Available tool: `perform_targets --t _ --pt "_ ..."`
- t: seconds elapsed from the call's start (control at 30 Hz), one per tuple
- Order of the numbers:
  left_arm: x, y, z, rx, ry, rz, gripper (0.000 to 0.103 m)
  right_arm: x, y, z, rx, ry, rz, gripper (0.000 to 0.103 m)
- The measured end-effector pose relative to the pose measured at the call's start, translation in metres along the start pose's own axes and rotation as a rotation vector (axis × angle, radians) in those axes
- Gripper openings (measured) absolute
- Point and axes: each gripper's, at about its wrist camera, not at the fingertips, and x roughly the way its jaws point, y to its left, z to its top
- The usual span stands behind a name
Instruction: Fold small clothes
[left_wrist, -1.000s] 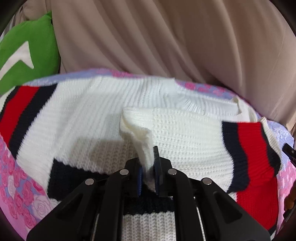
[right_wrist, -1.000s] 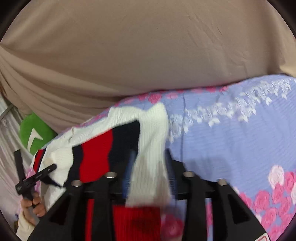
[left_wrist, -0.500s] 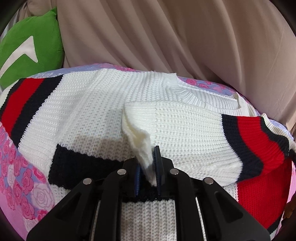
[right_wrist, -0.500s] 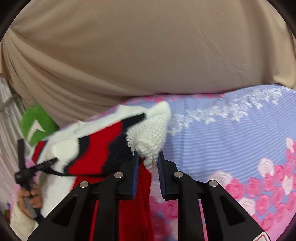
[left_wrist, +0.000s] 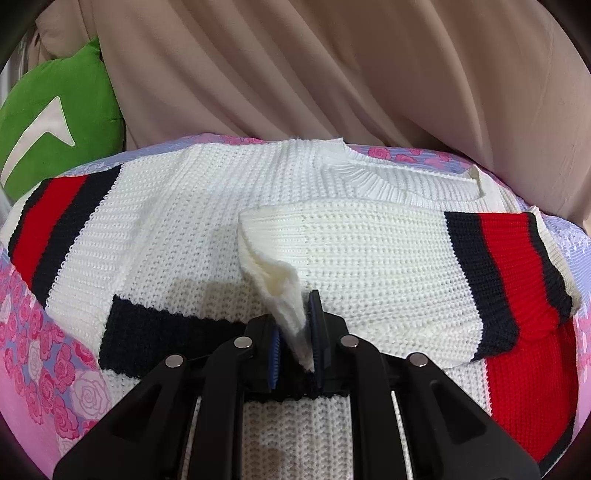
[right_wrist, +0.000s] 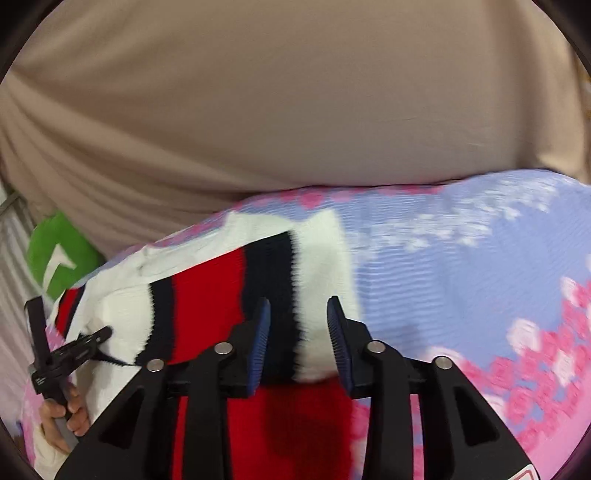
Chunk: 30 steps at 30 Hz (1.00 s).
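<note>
Right gripper has let go: half a second back its pads pinched the sleeve fold, now the jaws stand spread with nothing between them and the red-and-navy striped fold lies just ahead of the tips. Left gripper hasn't changed, pressed together on the white cuff of the sleeve, which now lies flatter across the sweater chest. Right wrist view is motion-blurred, so I can't tell if the fold has fully settled.

My read: one sleeve is folded in, and the left can drop the cuff next. Other sleeve, at far left, is not yet folded.

Count:
- 1 sweater, flat on the floral bedsheet, neckline towards the beige curtain
- 2 sleeves, one folded in
- 2 grippers
- 1 green cushion, back left
</note>
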Motion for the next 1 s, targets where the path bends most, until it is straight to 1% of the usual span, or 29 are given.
perform_targets --t 0.07,0.1,0.13,0.17,0.2,0.23,0.27,0.3,0.33,0.4,0.43,0.5,0.53,0.57,0.6,0.63,0.67,0.7,0.73,0.77,0.8,0.87,0.9,0.93,0.97,1.0 --pt "0.000 0.001 0.000 -0.003 0.000 -0.005 0.014 0.036 0.012 -0.003 -0.034 0.104 0.072 0.034" --pt "-0.001 0.002 0.000 -0.006 0.001 -0.009 0.014 0.055 0.014 -0.004 -0.054 0.158 0.078 0.032" --pt "-0.001 0.003 0.000 -0.011 0.002 -0.016 0.014 0.072 0.013 -0.007 -0.079 0.192 0.024 0.019" --pt "0.000 0.005 0.000 -0.016 0.003 -0.023 0.014 0.077 0.008 -0.007 -0.073 0.185 0.001 0.005" --pt "0.000 0.006 0.000 -0.021 0.005 -0.029 0.014 0.077 -0.004 -0.003 -0.017 0.164 0.017 0.001" --pt "0.000 0.007 0.000 -0.023 0.006 -0.034 0.014 0.073 -0.019 0.002 0.075 0.149 -0.015 0.000" --pt "0.000 0.007 0.000 -0.022 0.006 -0.034 0.014 0.067 -0.024 0.003 0.118 0.128 -0.058 0.000" --pt "0.001 0.006 0.000 -0.020 0.005 -0.031 0.014 0.059 -0.023 0.004 0.114 0.101 -0.075 0.002" --pt "0.001 0.005 0.000 -0.015 0.005 -0.026 0.014 0.050 -0.015 0.003 0.082 0.074 -0.062 0.013" --pt "0.001 0.003 0.000 -0.008 0.002 -0.017 0.014 0.043 0.000 -0.004 0.020 0.065 -0.014 0.013" --pt "0.000 0.003 0.000 -0.007 0.001 -0.015 0.014 0.048 0.006 -0.011 -0.025 0.080 -0.023 0.012" --pt "0.000 0.004 -0.001 -0.014 -0.001 -0.020 0.014 0.067 0.004 -0.021 -0.070 0.137 -0.103 0.007" --pt "-0.001 0.006 -0.001 -0.023 -0.005 -0.023 0.014 0.063 0.001 -0.019 -0.049 0.117 -0.096 0.006" --pt "-0.003 0.007 -0.001 -0.032 -0.010 -0.028 0.014 0.058 0.000 -0.017 -0.019 0.123 -0.092 0.007" --pt "-0.004 0.009 -0.002 -0.040 -0.017 -0.029 0.014 0.048 0.002 -0.015 0.000 0.103 -0.073 0.012" --pt "-0.005 0.011 -0.002 -0.050 -0.022 -0.030 0.014 0.040 0.007 -0.013 -0.022 0.079 -0.058 0.017" --pt "-0.005 0.012 -0.002 -0.057 -0.020 -0.037 0.014 0.034 0.011 -0.010 -0.055 0.047 -0.067 0.025" --pt "-0.004 0.014 -0.002 -0.062 -0.017 -0.044 0.014 0.029 0.015 -0.003 -0.081 0.004 -0.103 0.036" --pt "-0.004 0.015 -0.001 -0.067 -0.016 -0.049 0.014 0.027 0.012 0.002 -0.077 -0.023 -0.128 0.063" --pt "-0.005 0.016 -0.002 -0.068 -0.016 -0.052 0.014 0.028 0.008 0.009 -0.057 -0.046 -0.141 0.077" --pt "-0.005 0.016 -0.002 -0.067 -0.017 -0.052 0.014 0.031 0.001 0.017 -0.026 -0.055 -0.146 0.078" --pt "-0.005 0.015 -0.002 -0.061 -0.018 -0.049 0.014 0.055 -0.016 0.032 0.053 0.005 -0.163 0.078" --pt "-0.005 0.015 -0.002 -0.058 -0.018 -0.047 0.014 0.071 -0.022 0.036 0.072 0.051 -0.172 0.076" --pt "-0.005 0.015 -0.001 -0.053 -0.018 -0.045 0.014 0.088 -0.026 0.038 0.060 0.107 -0.175 0.057" --pt "-0.005 0.014 -0.001 -0.050 -0.020 -0.045 0.014 0.096 -0.021 0.039 0.030 0.133 -0.164 0.038" --pt "-0.006 0.014 -0.001 -0.047 -0.024 -0.044 0.013 0.094 -0.017 0.042 0.009 0.114 -0.154 0.025"
